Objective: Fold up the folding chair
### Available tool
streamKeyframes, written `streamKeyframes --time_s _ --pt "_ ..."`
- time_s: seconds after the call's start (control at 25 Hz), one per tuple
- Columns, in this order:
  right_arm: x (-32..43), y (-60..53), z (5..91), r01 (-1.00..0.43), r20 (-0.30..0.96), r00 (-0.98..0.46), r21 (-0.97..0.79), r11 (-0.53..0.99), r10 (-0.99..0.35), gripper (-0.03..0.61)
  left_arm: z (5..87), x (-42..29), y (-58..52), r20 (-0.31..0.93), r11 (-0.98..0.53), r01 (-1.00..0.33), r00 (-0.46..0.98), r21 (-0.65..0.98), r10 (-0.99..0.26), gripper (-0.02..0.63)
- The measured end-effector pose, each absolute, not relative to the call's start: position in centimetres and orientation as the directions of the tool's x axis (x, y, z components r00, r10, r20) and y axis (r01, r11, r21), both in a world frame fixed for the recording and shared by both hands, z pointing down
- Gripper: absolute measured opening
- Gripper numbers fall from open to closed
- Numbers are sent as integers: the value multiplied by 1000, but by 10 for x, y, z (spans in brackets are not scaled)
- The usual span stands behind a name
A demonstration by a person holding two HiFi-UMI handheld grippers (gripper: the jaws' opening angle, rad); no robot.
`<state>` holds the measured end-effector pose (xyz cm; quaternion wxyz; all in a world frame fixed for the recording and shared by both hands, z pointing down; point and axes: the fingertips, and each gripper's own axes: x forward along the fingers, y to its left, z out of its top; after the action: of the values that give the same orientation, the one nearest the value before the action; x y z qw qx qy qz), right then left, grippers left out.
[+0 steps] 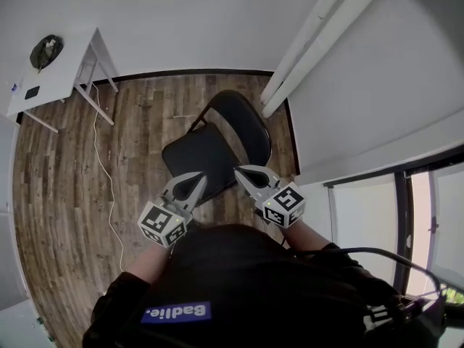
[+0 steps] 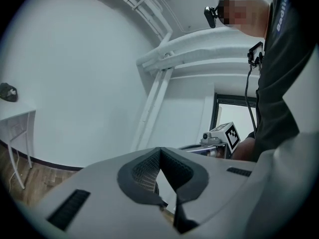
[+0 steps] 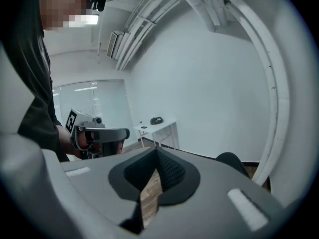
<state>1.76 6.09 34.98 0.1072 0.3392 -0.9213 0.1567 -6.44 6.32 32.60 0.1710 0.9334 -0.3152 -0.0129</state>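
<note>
The black folding chair (image 1: 206, 158) stands unfolded on the wood floor straight ahead of me, its rounded backrest (image 1: 245, 118) on the far side. My left gripper (image 1: 197, 178) hovers over the seat's near edge, shut and empty. My right gripper (image 1: 241, 171) is beside it over the seat's near right part, also shut with nothing in it. In the left gripper view the jaws (image 2: 159, 152) meet at the tips, and the right gripper (image 2: 222, 136) shows beyond them. In the right gripper view the closed jaws (image 3: 157, 152) point toward the floor, with the backrest (image 3: 232, 161) to the right.
A white table (image 1: 54, 67) with a dark object (image 1: 46, 51) on it stands at the far left. A white cable (image 1: 101, 165) trails across the floor left of the chair. A white slanted beam (image 1: 312, 42) and a wall close off the right side.
</note>
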Motion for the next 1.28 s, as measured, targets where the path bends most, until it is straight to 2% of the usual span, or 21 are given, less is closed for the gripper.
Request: streamKeyframes --time_s 0.2,0.48,1.0,1.28 --pt "16 23 363 -699 328 -710 -212 684 -624 -2 345 -76 24 101 -744 -571 811 346 -576 2" --pt "27 -16 385 -673 375 -728 -227 704 -574 -2 364 -68 -10 129 -702 -596 790 389 -599 2" --pt "104 -95 452 -572 432 -787 -248 782 -439 -2 441 -42 -72 259 -468 -793 582 391 -771 2" --pt "114 -114 491 -574 502 -773 -294 764 -387 2 493 -55 -83 327 -387 -812 544 437 -773 2"
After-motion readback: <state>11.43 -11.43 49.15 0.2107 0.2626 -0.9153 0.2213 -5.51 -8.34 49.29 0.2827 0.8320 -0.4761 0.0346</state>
